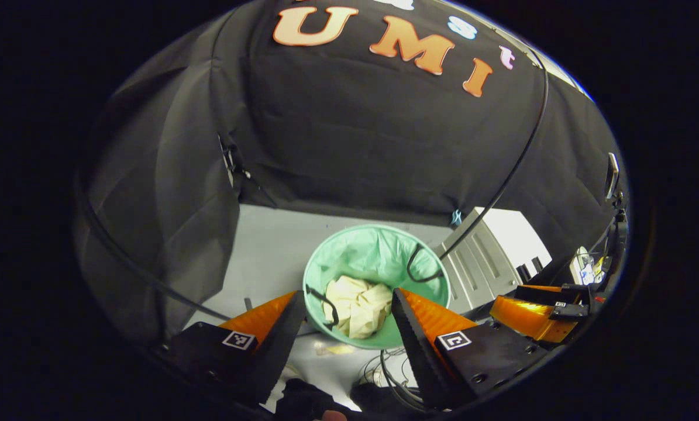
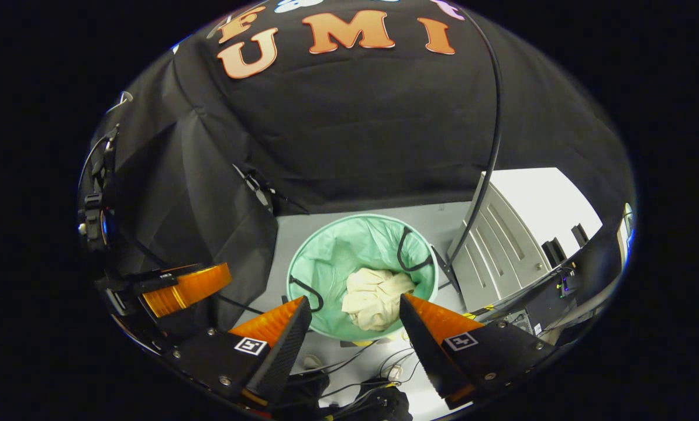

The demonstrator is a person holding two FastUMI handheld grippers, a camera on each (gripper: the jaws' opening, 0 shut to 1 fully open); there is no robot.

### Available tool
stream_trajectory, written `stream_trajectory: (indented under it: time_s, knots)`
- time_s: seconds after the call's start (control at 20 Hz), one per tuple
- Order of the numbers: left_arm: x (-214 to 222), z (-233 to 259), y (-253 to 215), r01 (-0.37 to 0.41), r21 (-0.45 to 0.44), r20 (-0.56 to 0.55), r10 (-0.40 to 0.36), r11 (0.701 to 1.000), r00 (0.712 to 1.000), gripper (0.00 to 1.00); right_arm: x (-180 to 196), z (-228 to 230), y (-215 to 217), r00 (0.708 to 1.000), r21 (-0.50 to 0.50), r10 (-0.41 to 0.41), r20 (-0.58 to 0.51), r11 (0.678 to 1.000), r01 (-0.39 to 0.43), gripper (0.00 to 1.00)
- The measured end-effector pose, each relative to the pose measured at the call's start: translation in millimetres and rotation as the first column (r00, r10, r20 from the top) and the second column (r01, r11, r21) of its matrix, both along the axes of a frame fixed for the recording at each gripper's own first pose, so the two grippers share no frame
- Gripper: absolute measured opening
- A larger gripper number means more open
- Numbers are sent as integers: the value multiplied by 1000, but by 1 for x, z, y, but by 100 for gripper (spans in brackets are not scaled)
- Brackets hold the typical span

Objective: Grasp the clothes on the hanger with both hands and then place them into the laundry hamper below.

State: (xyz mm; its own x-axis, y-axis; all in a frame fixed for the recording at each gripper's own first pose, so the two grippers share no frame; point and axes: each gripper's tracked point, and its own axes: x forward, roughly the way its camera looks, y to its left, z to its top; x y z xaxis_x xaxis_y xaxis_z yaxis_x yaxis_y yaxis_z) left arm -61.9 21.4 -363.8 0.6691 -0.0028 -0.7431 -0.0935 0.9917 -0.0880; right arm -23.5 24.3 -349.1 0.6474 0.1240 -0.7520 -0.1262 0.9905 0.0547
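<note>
A black cloth wall (image 1: 355,146) hangs at the back of the booth, and it has folds and creases. A thin black cable (image 1: 504,181) runs down in front of the cloth. The floor (image 1: 267,251) under it is pale grey. A white box with ridges on its side (image 1: 489,257) stands on the floor by the right side. Some thin wires (image 2: 372,356) lie tangled on the floor at the near edge.
</note>
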Motion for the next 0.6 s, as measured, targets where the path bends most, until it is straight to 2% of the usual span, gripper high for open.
stream_trajectory:
  time_s: [0.05,0.1,0.3,0.55,0.6]
  knots:
    - [8,15,1,1,13,46,-1,1000,999,94,4,12,-1,1000,-3,-4,30,1000,4,94]
    - [15,33,-1,4,19,95,-6,1000,995,98,9,27,-2,997,-3,-7,71,1000,7,94]
    - [31,99,-12,10,15,261,-14,1000,965,97,19,88,2,978,11,-12,210,1000,10,94]
    - [51,182,-15,20,43,452,-37,999,891,96,33,173,-4,932,26,-25,361,1000,17,94]
    - [51,193,-16,13,37,473,-29,999,881,100,36,189,-5,922,29,-27,387,999,17,94]
